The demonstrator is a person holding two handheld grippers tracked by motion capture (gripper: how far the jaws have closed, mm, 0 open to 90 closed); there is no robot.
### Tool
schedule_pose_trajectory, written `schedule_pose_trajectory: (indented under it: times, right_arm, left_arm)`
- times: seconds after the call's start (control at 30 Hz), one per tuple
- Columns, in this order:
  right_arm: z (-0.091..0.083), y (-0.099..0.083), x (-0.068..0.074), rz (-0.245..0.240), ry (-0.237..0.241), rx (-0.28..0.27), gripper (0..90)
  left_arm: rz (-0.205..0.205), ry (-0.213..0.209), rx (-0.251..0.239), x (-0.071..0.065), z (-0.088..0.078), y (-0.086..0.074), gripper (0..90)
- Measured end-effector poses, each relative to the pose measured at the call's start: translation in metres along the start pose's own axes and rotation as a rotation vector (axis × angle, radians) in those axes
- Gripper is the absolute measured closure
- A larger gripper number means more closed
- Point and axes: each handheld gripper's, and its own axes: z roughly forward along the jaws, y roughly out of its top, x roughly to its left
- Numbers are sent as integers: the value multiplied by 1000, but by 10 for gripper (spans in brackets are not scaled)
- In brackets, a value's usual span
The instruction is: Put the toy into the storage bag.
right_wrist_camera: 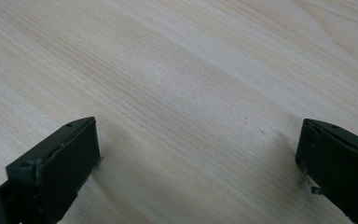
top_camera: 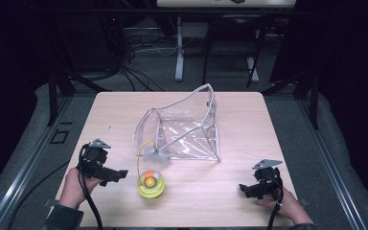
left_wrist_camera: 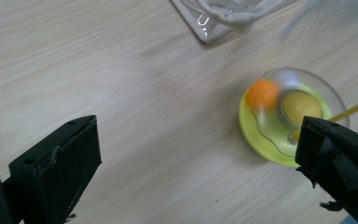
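Observation:
A clear plastic zip bag [top_camera: 184,125] stands open in the middle of the wooden table [top_camera: 115,115]; a corner of the bag [left_wrist_camera: 214,23] shows in the left gripper view. In front of it lies a yellow round toy [top_camera: 151,184] with a clear dome, an orange ball inside and a thin yellow cord. In the left gripper view the toy [left_wrist_camera: 284,119] lies just ahead of the right-hand jaw. My left gripper [top_camera: 117,175] is open, a little left of the toy. My right gripper [top_camera: 245,190] is open near the front right edge, over bare wood [right_wrist_camera: 191,102].
Beyond the table's far edge stand a desk leg [top_camera: 179,48], dark frame legs and cables on the floor. Metal rails run along both sides of the table. Bare wood lies between the toy and my right gripper.

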Motion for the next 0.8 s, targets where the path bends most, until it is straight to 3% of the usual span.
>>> schedule_pose_trajectory:
  times: [0.03, 0.1, 0.27, 0.43, 0.8]
  right_arm:
    - [-2, 1, -1, -16, -13, 17, 0]
    - [1, 0, 0, 1, 6, -5, 0]
    - [0, 0, 1, -10, 5, -3, 0]
    - [0, -1, 1, -10, 8, -10, 0]
    - [1, -1, 1, -14, 9, -13, 0]
  left_arm:
    - [4, -5, -4, -1, -2, 1, 1]
    - [14, -16, -13, -5, -6, 3, 2]
    - [54, -60, -51, -17, -17, 11, 17]
    - [80, -74, -68, -29, -24, 18, 25]
    - [125, -90, -50, -35, -29, 30, 56]
